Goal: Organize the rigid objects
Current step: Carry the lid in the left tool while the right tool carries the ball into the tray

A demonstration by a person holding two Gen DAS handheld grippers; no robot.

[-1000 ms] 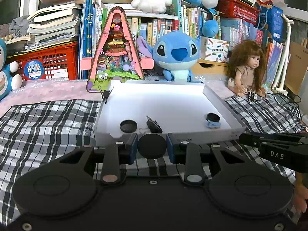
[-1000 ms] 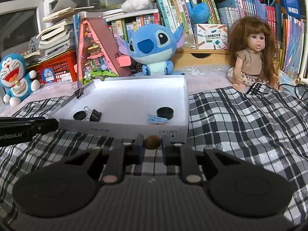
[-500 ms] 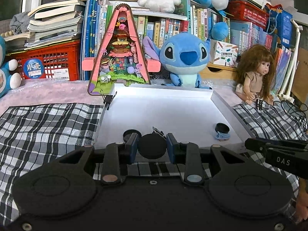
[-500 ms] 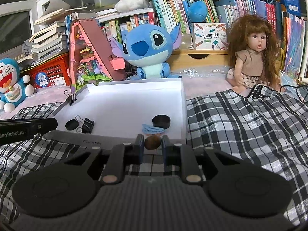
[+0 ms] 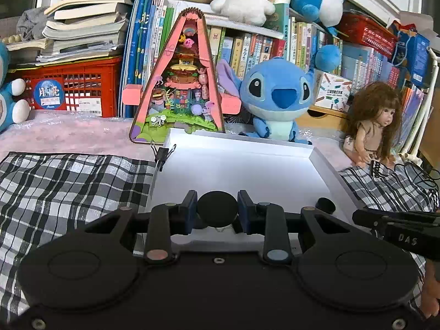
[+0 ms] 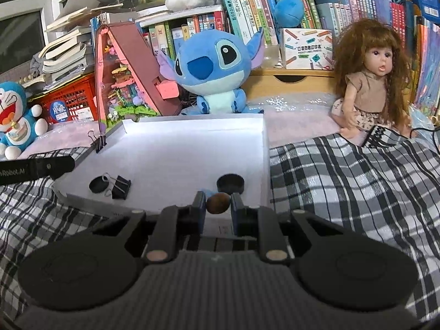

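A shallow white tray (image 5: 242,151) (image 6: 192,126) lies on the checked cloth. My left gripper (image 5: 217,210) is shut on a black round disc (image 5: 217,209), held over the tray's near edge. My right gripper (image 6: 218,205) is shut on a small brown ball (image 6: 218,203), just over the tray's near right corner. Inside the tray lie a black cap (image 6: 230,183), another black cap (image 6: 98,184), a black binder clip (image 6: 120,186) and a blue piece (image 6: 206,191) half hidden behind my right fingers. One more binder clip (image 6: 99,143) (image 5: 162,154) is clipped to the tray's left wall.
A Stitch plush (image 5: 276,96), a pink triangular toy house (image 5: 180,82), a doll (image 6: 368,82), a Doraemon plush (image 6: 16,110), a red crate (image 5: 71,88) and book rows stand behind the tray. Checked cloth (image 6: 343,181) spreads on both sides.
Both grippers have moved forward toward the tray, each keeping its object. The tray looms larger and its near edge now sits under the fingertips.
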